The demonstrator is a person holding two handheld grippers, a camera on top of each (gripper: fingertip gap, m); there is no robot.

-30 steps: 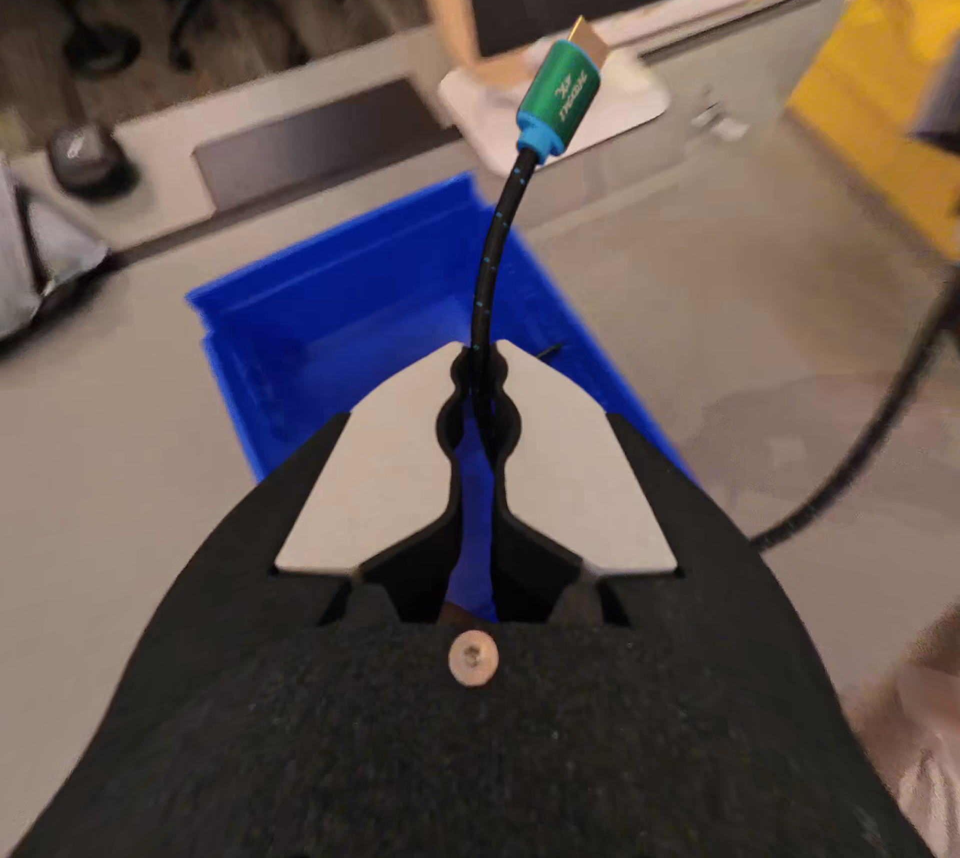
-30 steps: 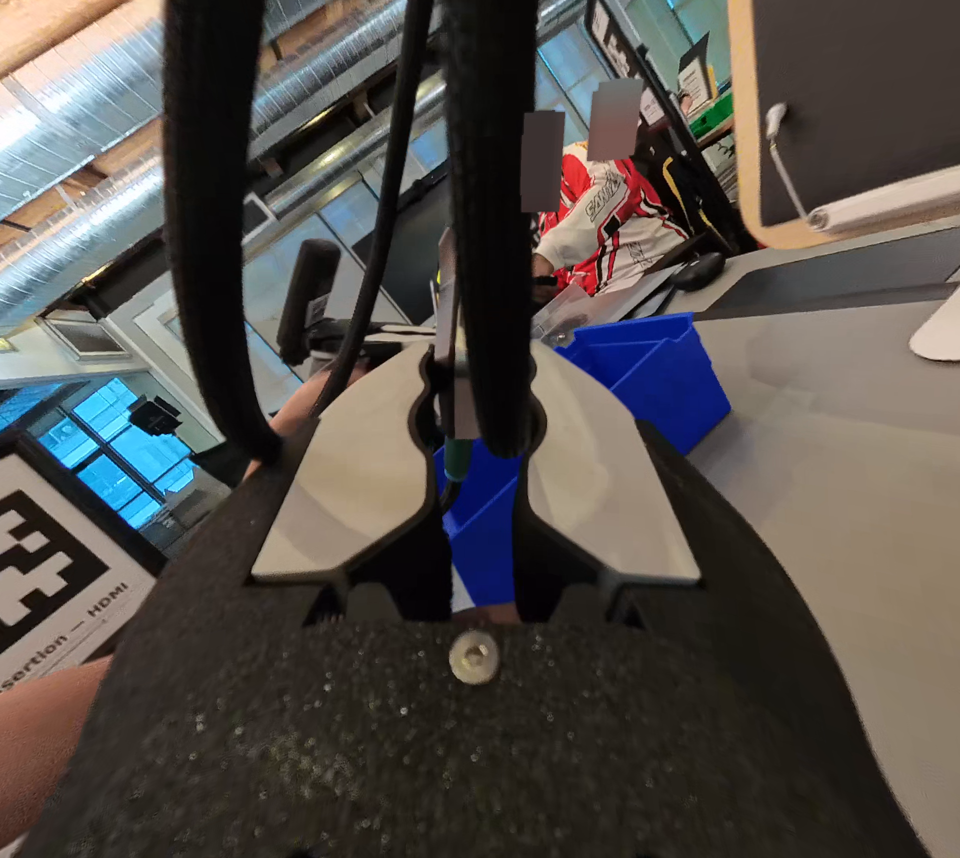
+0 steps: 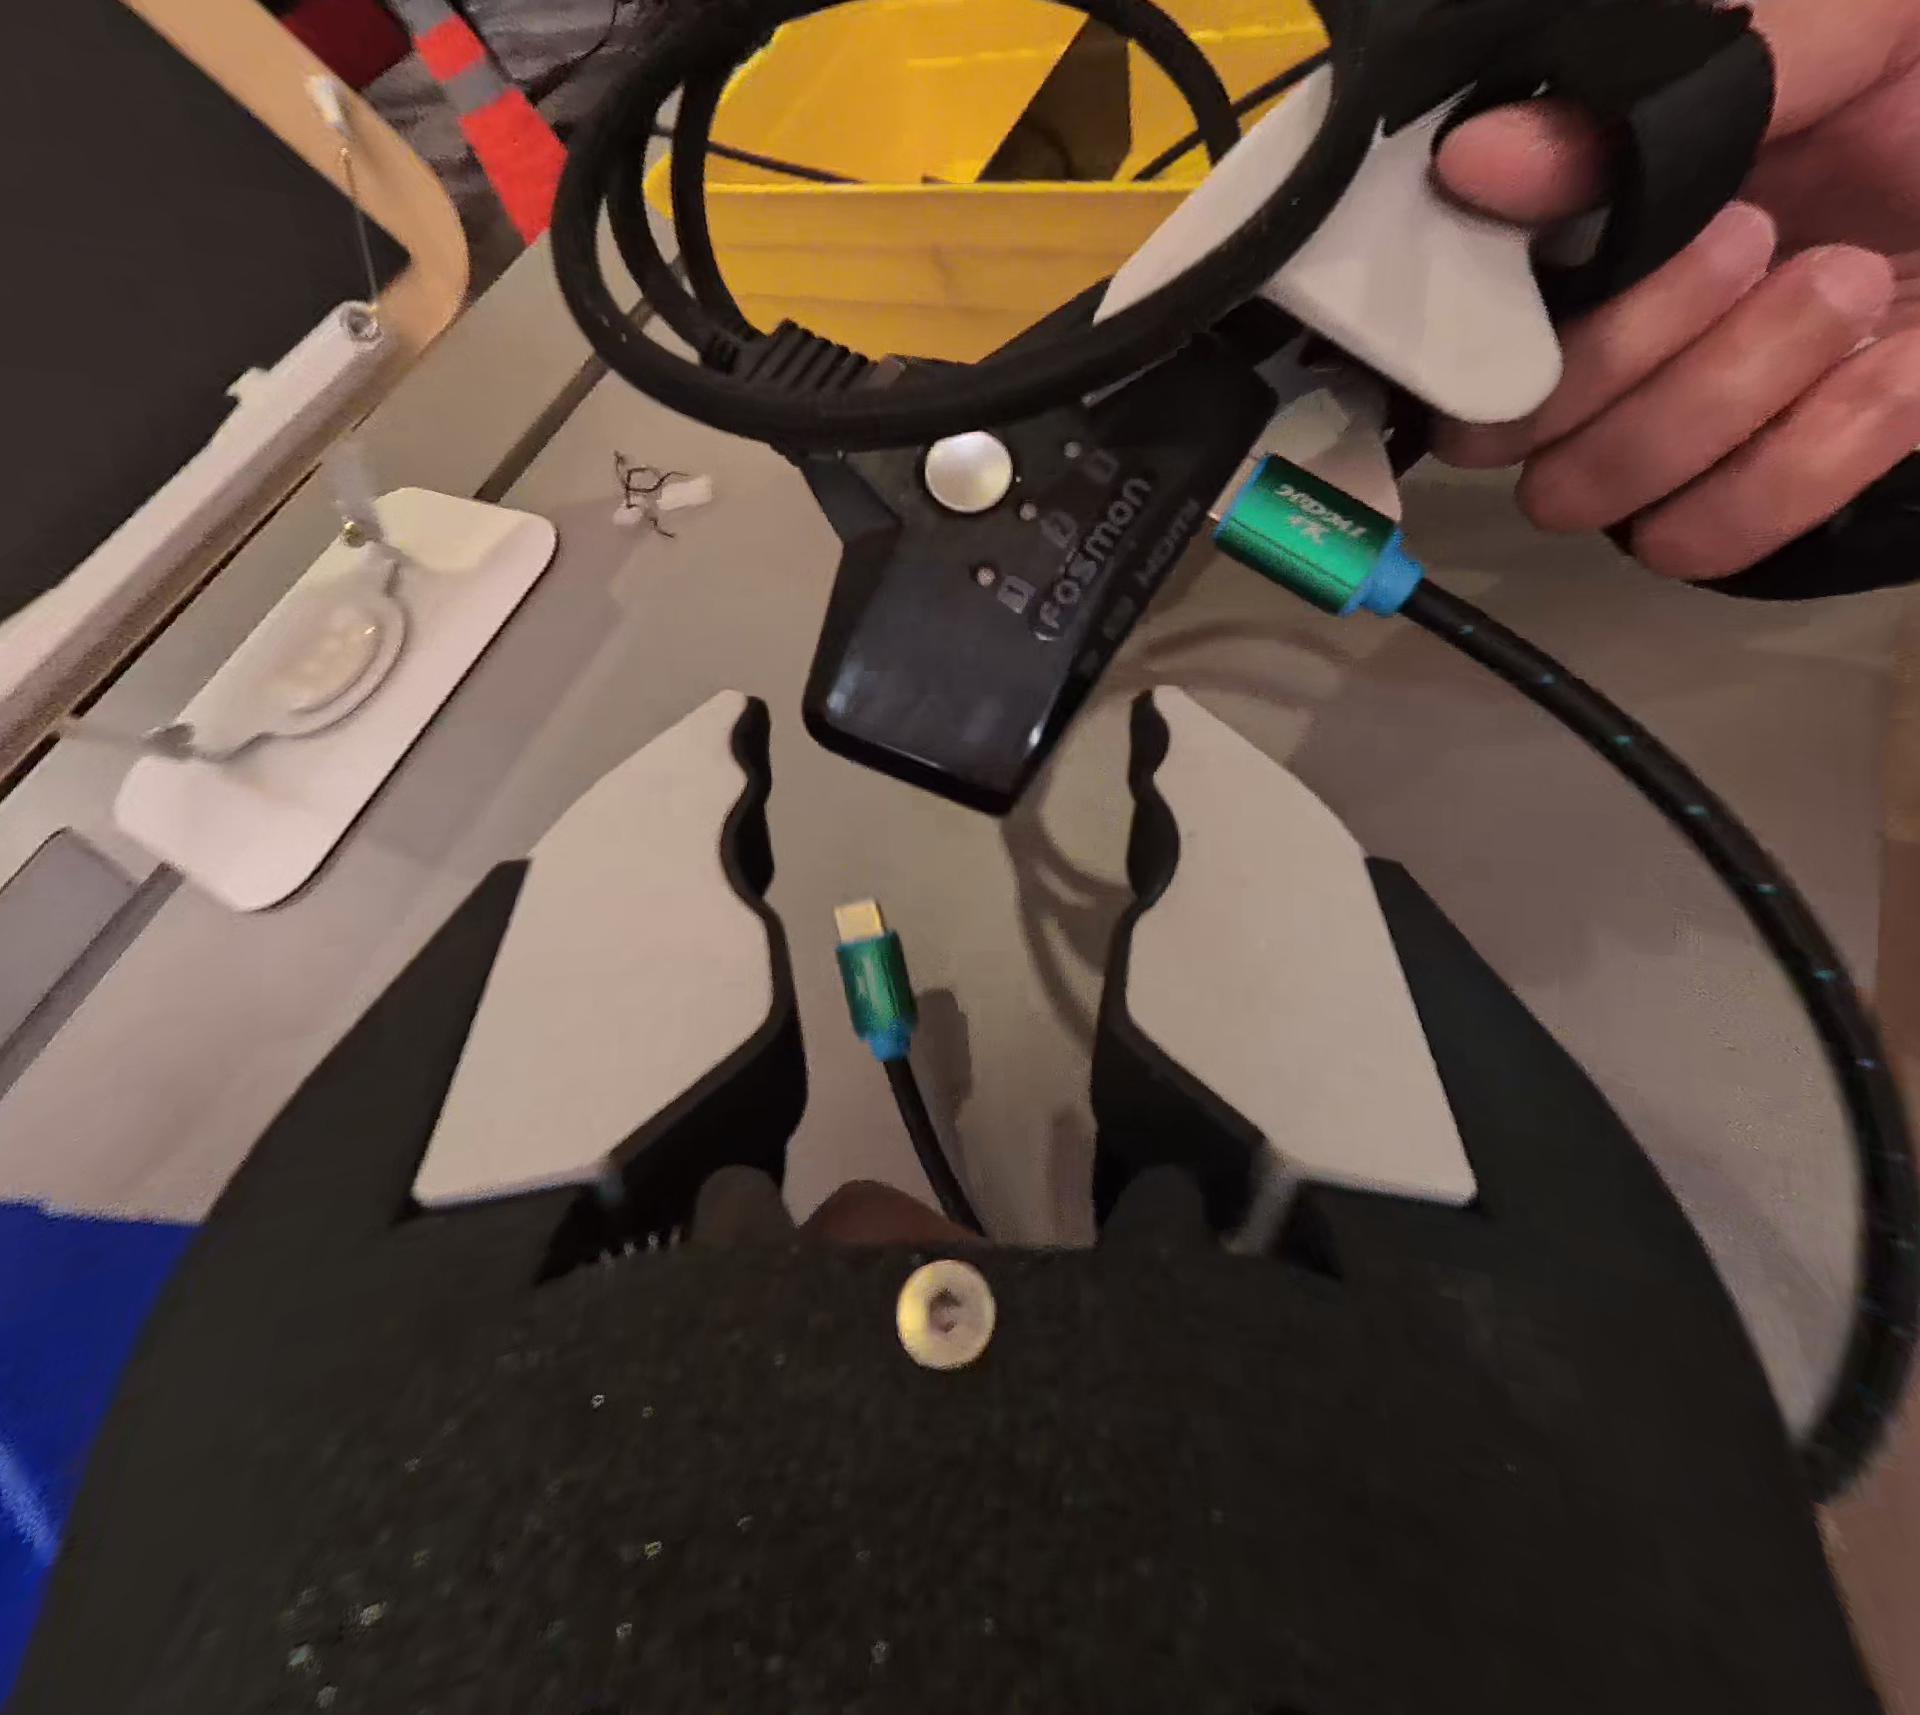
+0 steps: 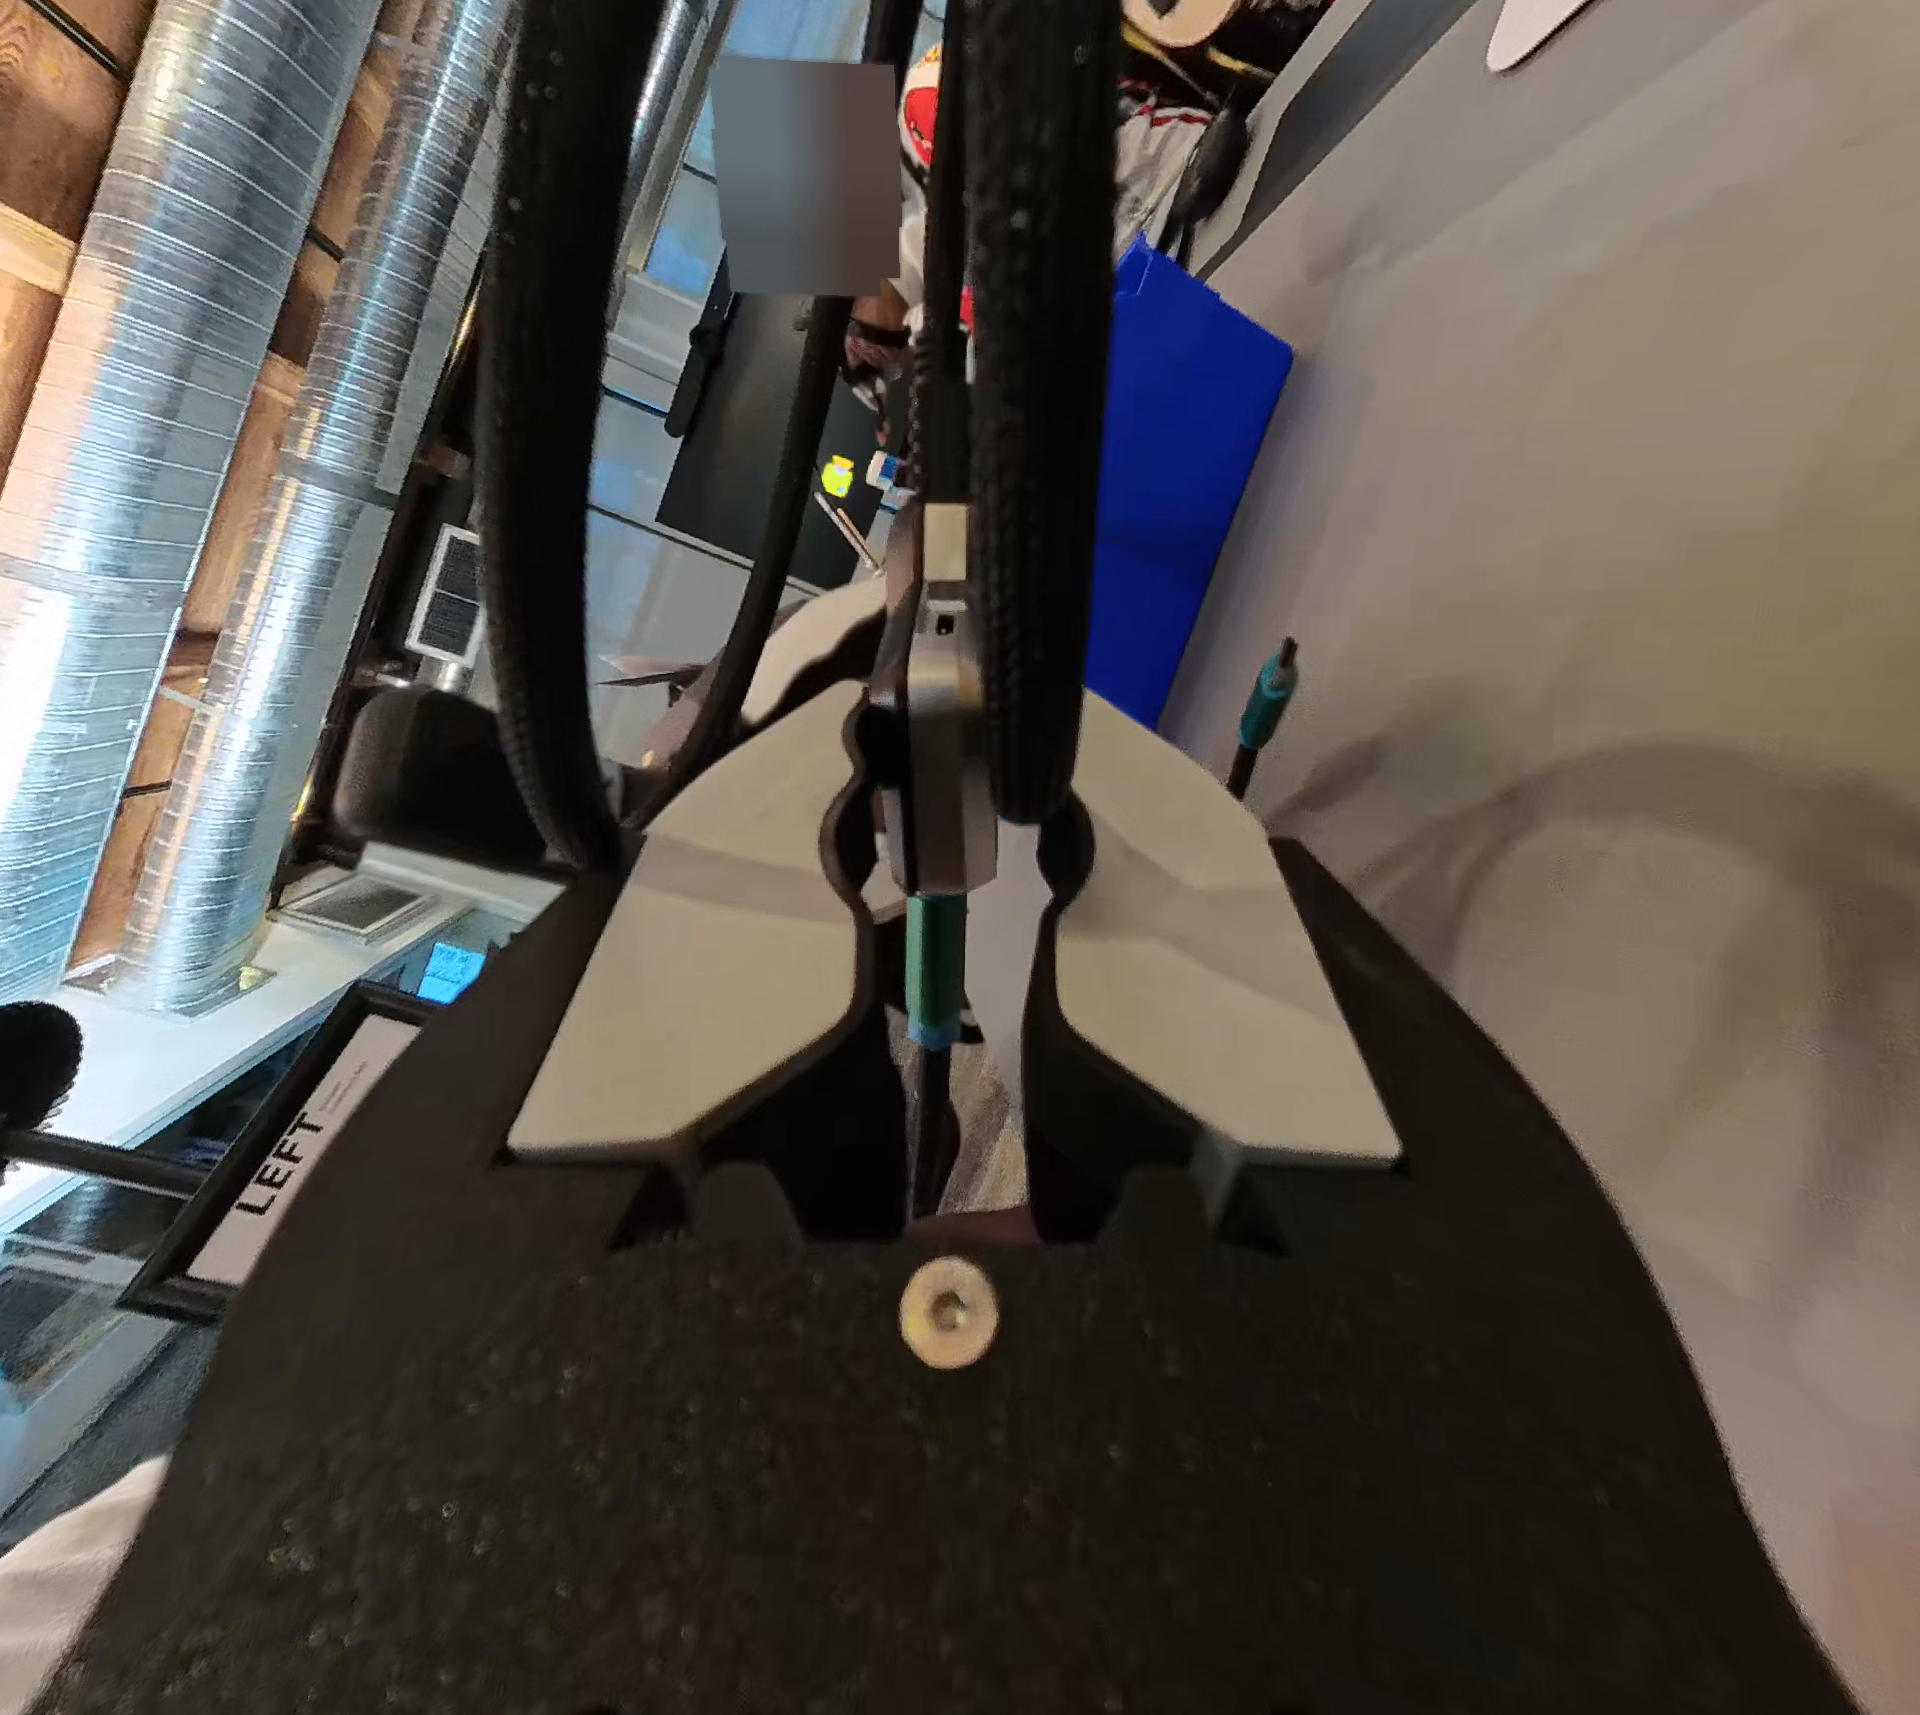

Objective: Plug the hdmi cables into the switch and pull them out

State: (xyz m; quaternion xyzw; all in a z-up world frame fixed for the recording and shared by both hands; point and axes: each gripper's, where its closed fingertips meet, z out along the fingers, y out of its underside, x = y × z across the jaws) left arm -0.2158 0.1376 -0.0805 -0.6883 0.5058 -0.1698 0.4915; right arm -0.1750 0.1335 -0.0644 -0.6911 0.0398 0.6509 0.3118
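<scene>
Fingers of my left gripper (image 3: 951,792) stand apart, empty, above a green metal HDMI plug on a black braided cable (image 3: 876,990) lying on the grey table (image 3: 1455,792). Beyond, my right gripper (image 4: 940,792) is clamped on the glossy black HDMI switch (image 3: 987,616), held aloft, another green plug (image 3: 1314,535) seated in its side, coiled black cable (image 3: 935,138) above.

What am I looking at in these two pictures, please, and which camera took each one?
No robot here: a person holds a gripper in each hand, each carrying a camera that looks along its jaws. The left camera shows the left gripper, jaws open, above a loose green plug lying on the grey table. The right camera shows the right gripper shut on the black switch, seen edge-on; the left view shows that switch face-on, with a second green plug in its side.
</scene>
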